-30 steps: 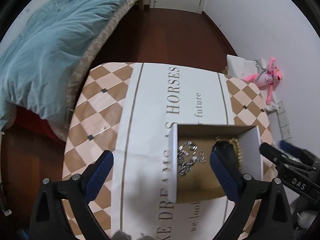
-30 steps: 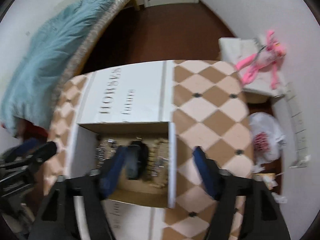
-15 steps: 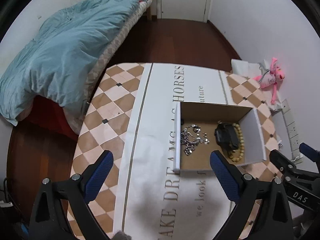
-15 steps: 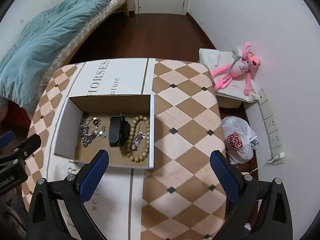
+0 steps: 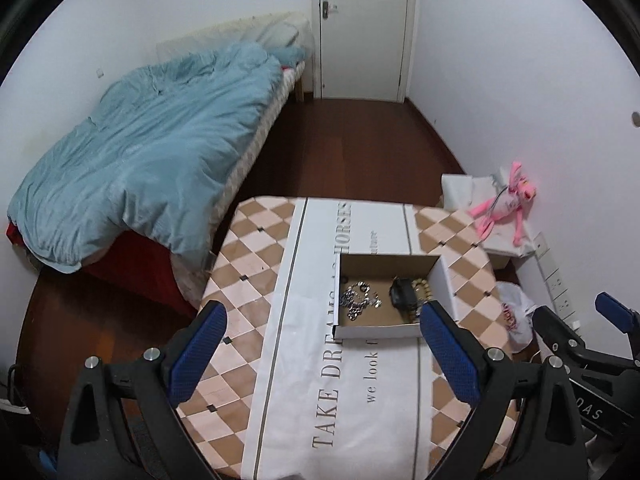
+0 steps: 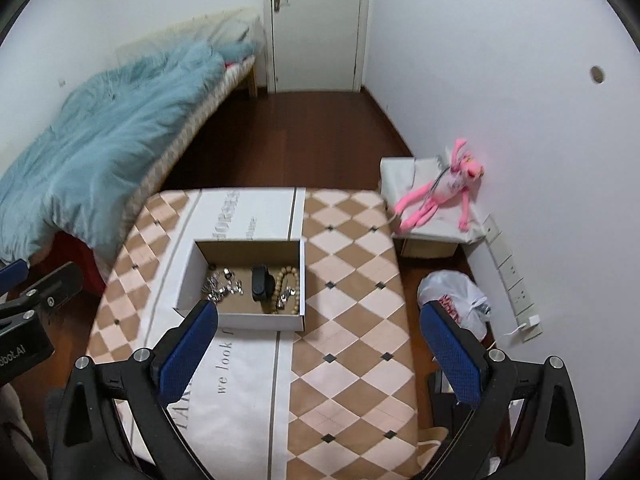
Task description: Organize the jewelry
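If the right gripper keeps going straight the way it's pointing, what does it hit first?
Probably the checkered table top, just right of the cardboard box. The right gripper is open and empty, tilted downward, with nothing between it and the table; depth is uncertain.

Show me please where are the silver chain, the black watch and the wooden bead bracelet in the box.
silver chain (image 6: 222, 286): right wrist view, on the middle of the tangled links.
black watch (image 6: 260, 282): right wrist view, on its dark body.
wooden bead bracelet (image 6: 294, 280): right wrist view, on the beads of its right side.
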Demonstrator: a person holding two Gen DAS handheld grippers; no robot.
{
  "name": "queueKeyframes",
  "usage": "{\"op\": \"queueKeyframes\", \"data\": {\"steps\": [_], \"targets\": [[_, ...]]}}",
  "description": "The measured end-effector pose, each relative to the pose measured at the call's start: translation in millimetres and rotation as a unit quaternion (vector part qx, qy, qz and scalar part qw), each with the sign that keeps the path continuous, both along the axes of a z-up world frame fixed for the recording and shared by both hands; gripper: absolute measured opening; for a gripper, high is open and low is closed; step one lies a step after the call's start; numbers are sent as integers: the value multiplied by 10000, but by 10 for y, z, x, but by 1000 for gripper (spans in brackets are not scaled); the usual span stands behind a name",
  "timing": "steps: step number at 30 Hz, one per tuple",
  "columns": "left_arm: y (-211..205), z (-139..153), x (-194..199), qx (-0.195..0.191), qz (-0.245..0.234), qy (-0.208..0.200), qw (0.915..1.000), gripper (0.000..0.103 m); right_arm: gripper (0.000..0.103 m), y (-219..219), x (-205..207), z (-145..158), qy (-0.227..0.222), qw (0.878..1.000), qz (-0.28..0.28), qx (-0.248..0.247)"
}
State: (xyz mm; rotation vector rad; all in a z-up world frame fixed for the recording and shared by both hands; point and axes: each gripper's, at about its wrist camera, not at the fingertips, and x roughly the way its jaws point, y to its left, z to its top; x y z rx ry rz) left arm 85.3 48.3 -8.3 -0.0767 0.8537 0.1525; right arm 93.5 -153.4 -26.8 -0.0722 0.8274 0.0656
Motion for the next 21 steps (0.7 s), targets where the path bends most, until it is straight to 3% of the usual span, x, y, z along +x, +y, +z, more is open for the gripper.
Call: {"op": "queueKeyframes", "data": {"steps": [10, 21], "targets": [[-88, 457, -408, 61, -55, -339, 9994, 99, 103, -90, -472, 632, -511, 9987, -17, 4], [-103, 568, -502, 77, -45, -407, 9991, 99, 103, -75, -667, 776, -553, 9984, 54, 75]]}}
